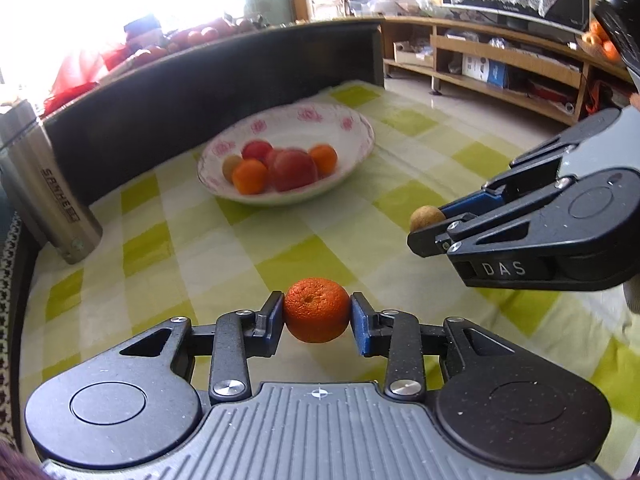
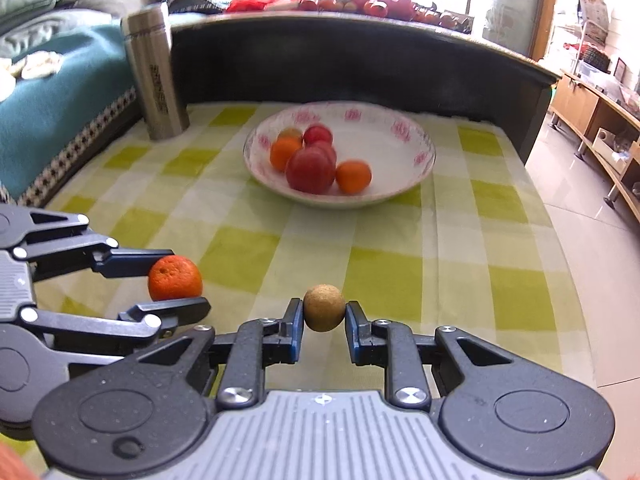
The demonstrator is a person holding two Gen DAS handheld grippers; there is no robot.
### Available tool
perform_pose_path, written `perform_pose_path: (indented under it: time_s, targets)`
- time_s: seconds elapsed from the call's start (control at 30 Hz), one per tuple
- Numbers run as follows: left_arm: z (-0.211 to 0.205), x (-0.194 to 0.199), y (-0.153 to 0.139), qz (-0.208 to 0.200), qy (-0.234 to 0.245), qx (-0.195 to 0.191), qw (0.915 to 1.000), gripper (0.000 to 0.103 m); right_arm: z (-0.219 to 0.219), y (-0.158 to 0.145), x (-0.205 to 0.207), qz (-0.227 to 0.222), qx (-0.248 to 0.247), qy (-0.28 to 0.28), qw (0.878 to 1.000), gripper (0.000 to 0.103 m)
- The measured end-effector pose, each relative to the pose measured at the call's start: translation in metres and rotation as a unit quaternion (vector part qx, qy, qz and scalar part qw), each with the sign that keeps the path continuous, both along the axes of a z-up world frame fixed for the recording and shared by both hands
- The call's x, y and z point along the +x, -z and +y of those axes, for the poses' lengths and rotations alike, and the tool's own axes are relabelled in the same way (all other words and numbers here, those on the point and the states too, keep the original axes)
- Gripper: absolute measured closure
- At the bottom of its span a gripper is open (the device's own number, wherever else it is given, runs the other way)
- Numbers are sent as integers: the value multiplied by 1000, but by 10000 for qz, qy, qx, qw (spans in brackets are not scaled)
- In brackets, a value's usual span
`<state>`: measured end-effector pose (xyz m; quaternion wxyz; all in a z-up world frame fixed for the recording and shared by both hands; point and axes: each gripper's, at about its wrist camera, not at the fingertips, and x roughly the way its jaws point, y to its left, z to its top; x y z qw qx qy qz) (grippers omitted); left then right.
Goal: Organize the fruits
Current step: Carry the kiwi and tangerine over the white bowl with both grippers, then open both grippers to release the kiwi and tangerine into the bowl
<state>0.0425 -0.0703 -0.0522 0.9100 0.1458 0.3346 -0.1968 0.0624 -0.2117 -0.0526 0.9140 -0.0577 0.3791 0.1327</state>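
Left gripper [image 1: 317, 316] clamps a mandarin [image 1: 317, 309]; right gripper [image 2: 324, 316] clamps a small brown fruit [image 2: 324, 307]. The bowl [image 2: 416, 184] (already holding fruit) lies straight ahead of both, well apart, neither gripper clearly nearer.

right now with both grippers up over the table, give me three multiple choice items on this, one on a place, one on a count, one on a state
1. Where does the steel flask stand?
A. inside the bowl
B. on the checked cloth, left of the bowl in the right wrist view
C. on the floor

2. How many orange fruits lie in the bowl?
A. none
B. two
C. five

3. What does the right gripper hold?
A. a small brown fruit
B. a red apple
C. nothing, it is open

Answers:
1. B, the flask stands upright on the checked cloth, apart from the bowl.
2. B, two show among the red fruits, both views agreeing.
3. A, its pads press the small brown fruit from both sides, while the left gripper clamps an orange.
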Motion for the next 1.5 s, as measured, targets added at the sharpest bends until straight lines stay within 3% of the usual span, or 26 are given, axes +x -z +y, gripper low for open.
perform_pose_path:
  time_s: [0.3,0.67,1.0,1.5]
  targets:
    - [-2,28,-22,-170,-146,-236,9995,60,-6,-24,22,-198,309,175,9992,75]
    - [-14,73,-39,-438,-112,-221,9987,60,-4,-47,74,-491,406,280,9976,75]
    - [-15,117,-31,-415,-295,-184,9985,60,-6,-38,129,-449,367,324,9978,75]
    - [-25,150,-16,-312,-275,-195,9989,59,-6,-15,162,-281,364,324,9984,74]
